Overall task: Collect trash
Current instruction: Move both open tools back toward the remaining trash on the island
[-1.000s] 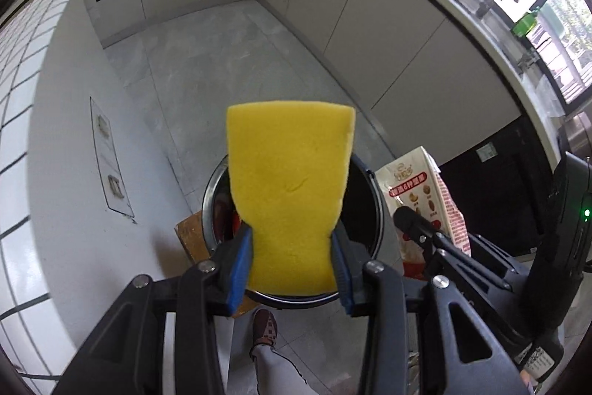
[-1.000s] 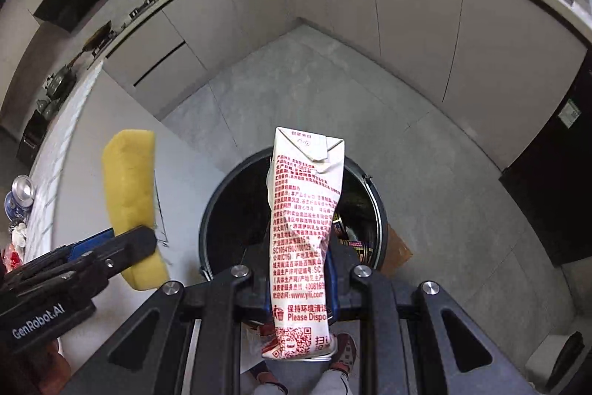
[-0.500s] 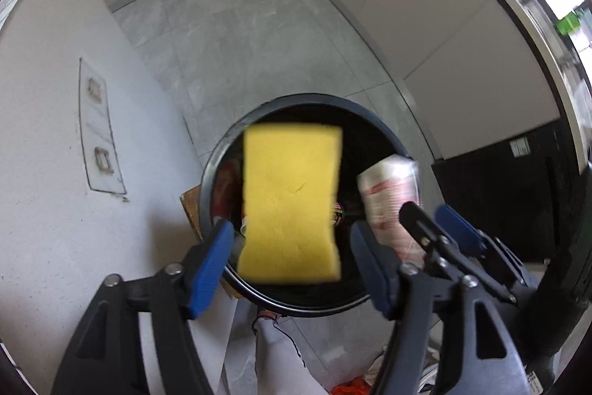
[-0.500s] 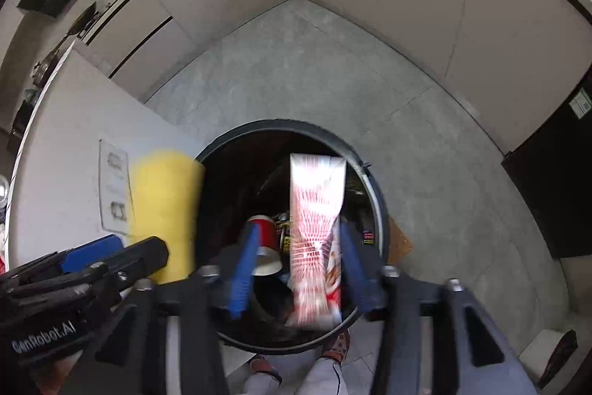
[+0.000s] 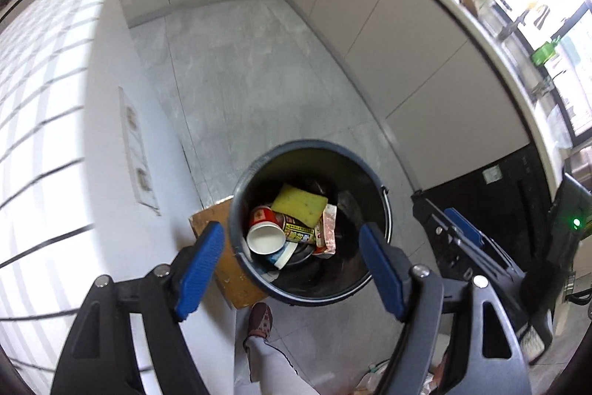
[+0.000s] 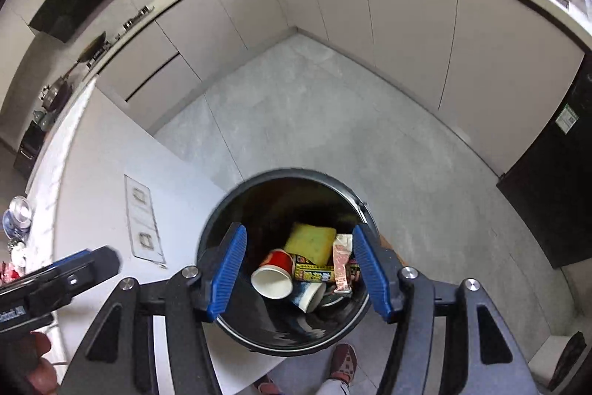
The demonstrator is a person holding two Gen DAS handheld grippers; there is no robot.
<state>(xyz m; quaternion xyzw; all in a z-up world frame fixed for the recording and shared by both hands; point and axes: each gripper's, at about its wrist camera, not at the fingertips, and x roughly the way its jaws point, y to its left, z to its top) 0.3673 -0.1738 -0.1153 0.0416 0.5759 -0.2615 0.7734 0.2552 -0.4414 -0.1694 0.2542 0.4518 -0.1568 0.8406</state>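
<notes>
A round black trash bin (image 5: 259, 165) (image 6: 211, 232) stands on the grey floor below both grippers. Inside it lie a yellow sponge (image 5: 300, 204) (image 6: 311, 243), a red-and-white milk carton (image 5: 327, 228) (image 6: 342, 265), a red paper cup (image 5: 264, 234) (image 6: 273, 274) and a yellow-black packet (image 5: 299, 233) (image 6: 313, 272). My left gripper (image 5: 292, 263) hangs above the bin, its jaws still opening and nothing between them. My right gripper (image 6: 299, 274) is over the bin too, jaws opening and empty. The right gripper (image 5: 458, 236) also shows at the right of the left wrist view.
A white counter block (image 5: 55, 136) (image 6: 111, 173) with a socket plate stands left of the bin. A brown cardboard piece (image 5: 229, 269) lies beside the bin. Beige cabinets (image 6: 370, 24) line the far walls, a black appliance (image 6: 555, 191) at right. The person's shoe (image 5: 261, 319) is by the bin.
Both grippers opened and let go: the sponge fell from the left, the milk carton from the right, and both now lie in the bin. Both hands rose a little.
</notes>
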